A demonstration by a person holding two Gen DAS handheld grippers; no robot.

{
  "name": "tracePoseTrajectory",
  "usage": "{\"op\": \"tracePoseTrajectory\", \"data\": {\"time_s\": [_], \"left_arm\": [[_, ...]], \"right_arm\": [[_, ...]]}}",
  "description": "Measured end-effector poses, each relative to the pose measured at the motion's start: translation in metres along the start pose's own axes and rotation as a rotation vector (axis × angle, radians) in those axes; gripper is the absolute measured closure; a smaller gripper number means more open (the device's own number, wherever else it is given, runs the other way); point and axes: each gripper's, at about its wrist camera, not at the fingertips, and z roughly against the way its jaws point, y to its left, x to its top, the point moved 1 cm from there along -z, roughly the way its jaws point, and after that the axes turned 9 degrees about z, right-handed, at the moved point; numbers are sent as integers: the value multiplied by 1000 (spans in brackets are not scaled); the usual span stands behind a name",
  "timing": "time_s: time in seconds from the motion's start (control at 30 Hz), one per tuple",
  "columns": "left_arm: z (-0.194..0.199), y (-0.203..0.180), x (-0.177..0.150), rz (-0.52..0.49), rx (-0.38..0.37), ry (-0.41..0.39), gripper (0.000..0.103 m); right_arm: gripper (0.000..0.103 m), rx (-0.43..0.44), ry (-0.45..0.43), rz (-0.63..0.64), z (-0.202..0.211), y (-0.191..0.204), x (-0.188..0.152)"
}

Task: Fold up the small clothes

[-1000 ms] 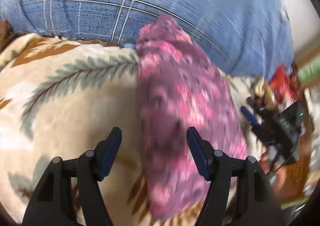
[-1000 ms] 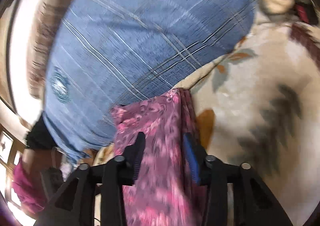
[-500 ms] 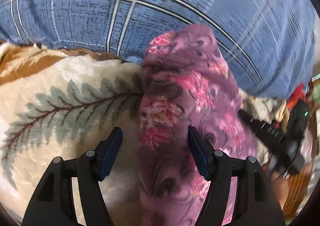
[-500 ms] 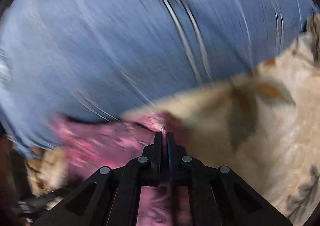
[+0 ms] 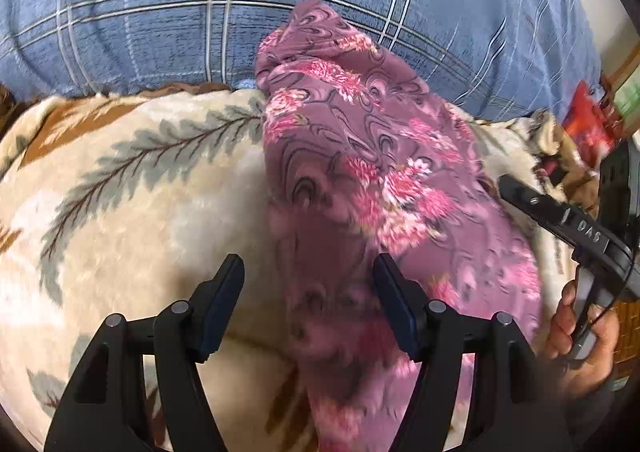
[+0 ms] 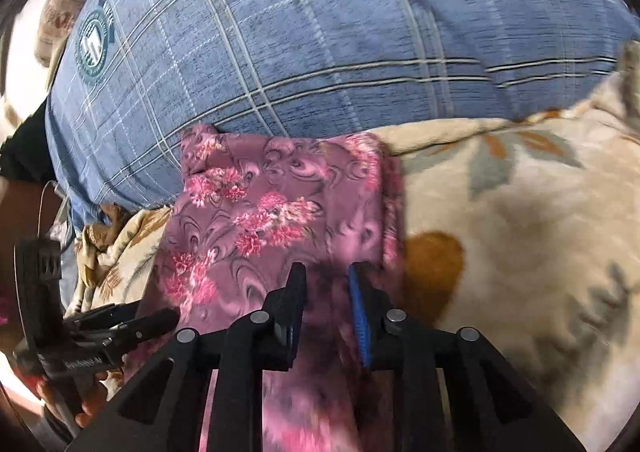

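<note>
A purple garment with pink flowers (image 5: pixel 360 180) lies folded in a long strip on the cream leaf-print blanket (image 5: pixel 132 212), its far end against the blue checked pillow (image 5: pixel 200 24). My left gripper (image 5: pixel 310 292) is open just above the strip's left edge, nothing pressed between its pads. In the right wrist view the garment (image 6: pixel 272 212) runs under my right gripper (image 6: pixel 326 304), whose jaws are opening; cloth shows in the gap but the pads do not press it. My right gripper (image 5: pixel 516 192) comes in from the right in the left wrist view.
The blue pillow (image 6: pixel 320 32) fills the far side and bears a round badge (image 6: pixel 94 44). A hand (image 5: pixel 576 336) holds the right gripper's handle. Red and green clutter (image 5: pixel 588 120) sits past the blanket's right edge. My left gripper (image 6: pixel 156 318) shows at the lower left of the right wrist view.
The right gripper was shut at the garment's edge half a second ago; its jaws now stand apart. The garment has settled into a flatter strip. The left gripper stays open.
</note>
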Motion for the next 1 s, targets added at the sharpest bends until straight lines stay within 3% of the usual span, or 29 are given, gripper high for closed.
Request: {"op": "tracePoseTrajectory", "data": {"time_s": [0.13,0.23,0.33,0.5,0.6,0.67,0.7,0.77,0.83,0.87,1.0], "left_arm": [[3,28,5,127,-85,34,36],[-5,33,-2,205,-143,74,36],[-13,21,-2,191,-163,95,32],[-25,3,1,177,-180,105,20],[-32,-4,6,166,-172,98,21],[-36,-7,9,167,-181,100,26],[-37,-8,10,168,-180,104,35],[-38,-8,11,168,-147,94,52],[-36,-4,10,178,-143,83,67],[-34,-1,9,182,-150,76,69],[-26,0,7,185,-150,61,75]], "right_arm": [[49,62,-66,-210,26,-49,-4],[49,105,-25,-263,16,-61,-18],[48,152,24,-261,-4,-62,-28],[42,220,23,-175,-23,-36,-22],[39,220,39,-114,-33,-22,-15],[39,215,43,-96,-36,-17,-12],[40,206,44,-90,-36,-15,-12],[58,170,49,-45,-35,-9,-12],[67,135,34,5,-32,-2,-15],[74,126,19,21,-30,2,-15],[80,76,-21,44,-21,13,-15]]}}
